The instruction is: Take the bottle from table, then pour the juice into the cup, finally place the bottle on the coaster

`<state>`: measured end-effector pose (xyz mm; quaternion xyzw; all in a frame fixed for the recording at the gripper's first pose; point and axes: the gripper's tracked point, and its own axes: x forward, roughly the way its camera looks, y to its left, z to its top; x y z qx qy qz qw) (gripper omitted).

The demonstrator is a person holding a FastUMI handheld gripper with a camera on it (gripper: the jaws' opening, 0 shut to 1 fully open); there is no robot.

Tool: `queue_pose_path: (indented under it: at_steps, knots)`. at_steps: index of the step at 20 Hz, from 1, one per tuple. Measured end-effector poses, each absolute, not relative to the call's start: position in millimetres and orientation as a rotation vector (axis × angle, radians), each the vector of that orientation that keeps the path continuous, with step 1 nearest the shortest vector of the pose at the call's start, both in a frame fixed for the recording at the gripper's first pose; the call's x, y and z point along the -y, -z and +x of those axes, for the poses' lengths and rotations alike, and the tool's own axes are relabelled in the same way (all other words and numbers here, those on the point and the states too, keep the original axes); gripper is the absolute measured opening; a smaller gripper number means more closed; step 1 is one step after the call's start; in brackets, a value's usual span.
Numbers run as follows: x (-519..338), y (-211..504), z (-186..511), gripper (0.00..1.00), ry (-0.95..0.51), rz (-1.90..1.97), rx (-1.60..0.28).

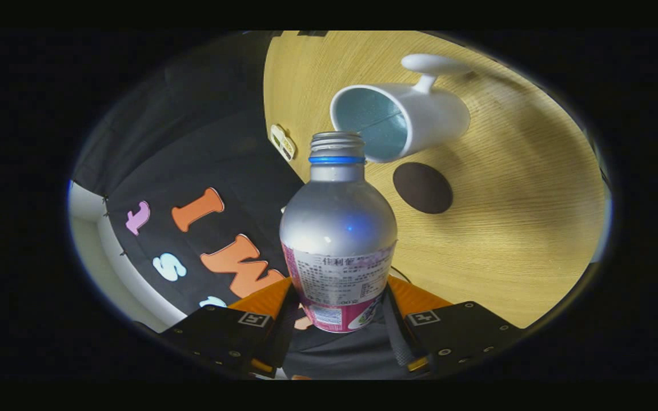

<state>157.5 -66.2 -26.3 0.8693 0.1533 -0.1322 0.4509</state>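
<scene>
Gripper (337, 311) clamped on one uncapped bottle (337, 228); mouth just beside one white cup (420, 117); one dark coaster (422, 187) on table (523, 228).

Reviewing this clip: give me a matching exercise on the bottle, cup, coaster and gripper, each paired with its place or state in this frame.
Things:
1. bottle
2. cup
3. coaster
4. gripper

Places or states:
A. dark round disc lying bare on the wooden table
B. silver, uncapped, held between the fingers
C. shut, both fingers pressing a labelled body
D. white with a handle, its opening just beyond the bottle's mouth

Pairs: 1-B, 2-D, 3-A, 4-C
</scene>
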Motion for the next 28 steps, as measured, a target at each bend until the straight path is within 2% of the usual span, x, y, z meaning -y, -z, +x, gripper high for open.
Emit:
queue_pose_path:
  at_steps: [6,15,28]
  knots:
    - [67,29,157,0.72,0.328,2.123,-0.373]
    - [76,36,148,0.72,0.287,1.851,-0.316]
    - [75,60,141,0.72,0.267,0.983,-0.396]
